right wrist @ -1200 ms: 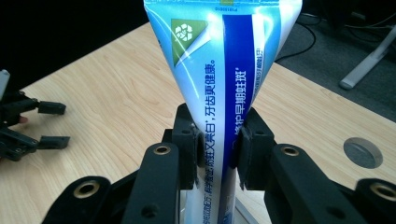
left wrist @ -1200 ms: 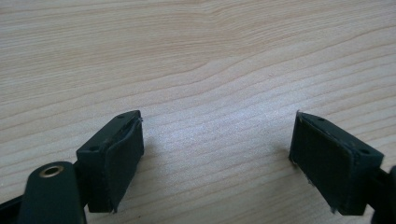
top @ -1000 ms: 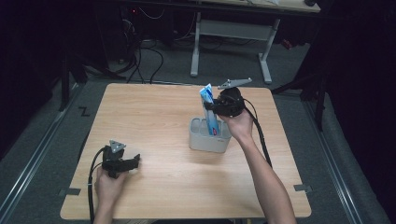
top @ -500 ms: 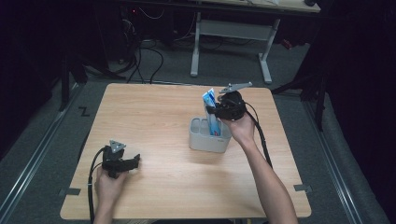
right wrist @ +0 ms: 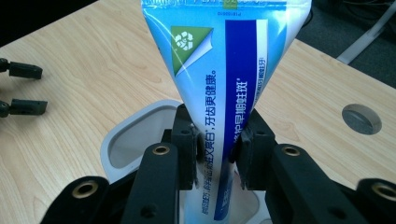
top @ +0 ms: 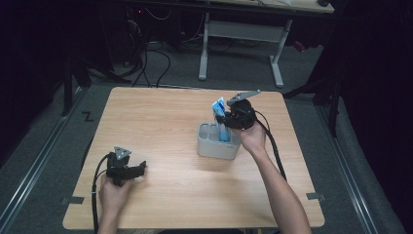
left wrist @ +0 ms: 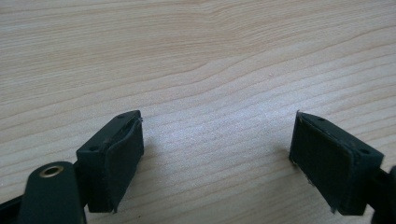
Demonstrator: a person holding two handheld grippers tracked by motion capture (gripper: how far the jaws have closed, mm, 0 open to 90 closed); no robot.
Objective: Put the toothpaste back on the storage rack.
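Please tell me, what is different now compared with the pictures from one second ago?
Very little. The right tongs are shut on the blue toothpaste tube, as before, and have eased it slightly lower into the grey holder. The holder has not moved. The left tongs remain open and idle, low on the wooden table at the near left.

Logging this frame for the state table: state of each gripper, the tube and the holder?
Left gripper: open, empty, low over the bare table.
Right gripper: shut on the tube, above the holder.
Tube: blue, upright, crimped end up, lower end down in the holder.
Holder: grey, upright on the table, the compartment beside the tube looks empty.
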